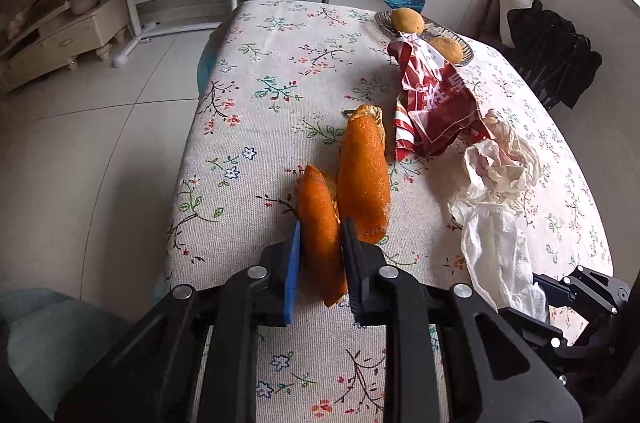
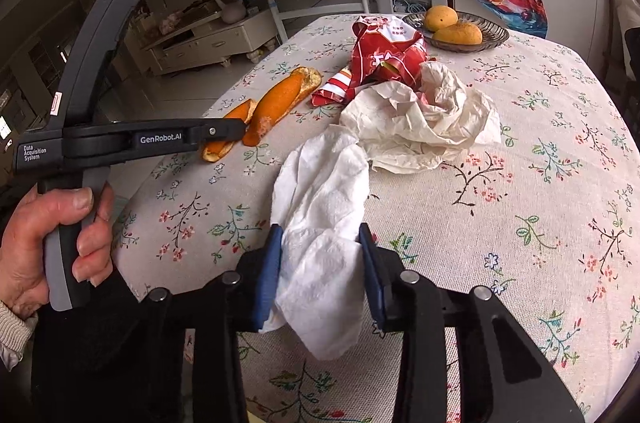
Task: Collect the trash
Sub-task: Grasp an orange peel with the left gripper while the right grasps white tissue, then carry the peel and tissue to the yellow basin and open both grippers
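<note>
Fingers (image 1: 294, 263) of the left gripper (image 1: 320, 255) pinch a strip of orange peel (image 1: 320, 223) near the counter's (image 1: 260, 71) left edge, its long axis running away from the camera beside a longer strip (image 1: 364, 175). To the right, the right gripper (image 2: 320, 263) clamps a white paper towel (image 2: 324, 223), draped lengthwise toward crumpled paper (image 2: 420, 119) and a red wrapper (image 2: 384, 59).

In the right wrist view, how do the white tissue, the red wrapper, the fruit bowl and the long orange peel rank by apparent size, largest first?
1. white tissue, though it is nearest the camera
2. red wrapper
3. and 4. fruit bowl and long orange peel: too alike to rank
</note>
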A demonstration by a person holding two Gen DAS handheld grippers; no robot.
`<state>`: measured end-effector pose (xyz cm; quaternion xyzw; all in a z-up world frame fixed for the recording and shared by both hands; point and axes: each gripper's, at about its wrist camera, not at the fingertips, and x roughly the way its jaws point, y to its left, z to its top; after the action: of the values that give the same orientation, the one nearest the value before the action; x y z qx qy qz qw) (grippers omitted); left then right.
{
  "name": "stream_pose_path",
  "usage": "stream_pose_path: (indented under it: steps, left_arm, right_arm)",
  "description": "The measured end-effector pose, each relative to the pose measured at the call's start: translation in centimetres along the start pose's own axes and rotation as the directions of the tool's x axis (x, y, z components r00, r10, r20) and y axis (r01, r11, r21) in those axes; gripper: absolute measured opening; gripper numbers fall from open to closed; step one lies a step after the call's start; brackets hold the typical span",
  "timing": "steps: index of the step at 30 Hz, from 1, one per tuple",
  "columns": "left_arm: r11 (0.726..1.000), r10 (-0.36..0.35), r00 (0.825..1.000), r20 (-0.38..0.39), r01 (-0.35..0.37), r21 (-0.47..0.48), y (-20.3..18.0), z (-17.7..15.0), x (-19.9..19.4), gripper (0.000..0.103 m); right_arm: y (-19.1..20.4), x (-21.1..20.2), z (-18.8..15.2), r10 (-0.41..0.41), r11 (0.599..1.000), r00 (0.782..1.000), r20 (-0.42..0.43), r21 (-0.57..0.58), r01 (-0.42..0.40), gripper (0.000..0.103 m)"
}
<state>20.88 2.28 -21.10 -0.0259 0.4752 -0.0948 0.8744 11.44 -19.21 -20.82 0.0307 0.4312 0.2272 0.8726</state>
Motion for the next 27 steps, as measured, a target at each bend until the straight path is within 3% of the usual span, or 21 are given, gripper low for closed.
stream_pose_path:
  steps: [7,15,23,27]
  left_arm:
    - [0.999,-0.025,0.996,0.08,0.029,-0.046,0.2,-2.2,-4.0,0.017]
    - [0.995,-0.048,0.97,0.24,0.067,-0.075,-1.8,-7.4,-10.9,0.017]
    - [0.995,-0.1,0.958,0.268,0.103,0.001,-4.0,-11.1,-15.1,0.017]
    - [0.993,-0.119,0.953,0.277,0.119,0.018,-4.8,-12.0,-16.4,0.017]
  right_arm:
    - [-1.2,-1.6,-0.8,0.06,0.993,0.998,0.015,0.099,-0.062,0.018]
    - [-0.5,-5.9,-3.1,0.086,0.988,0.993,0.077,0.123,-0.095,0.018]
    - [1.5,-9.6,-6.7,0.074,0.99,0.995,0.061,0.113,-0.08,0.018]
    - [2.1,-9.9,-8.5,0.063,0.991,0.998,0.007,0.115,-0.063,0.018]
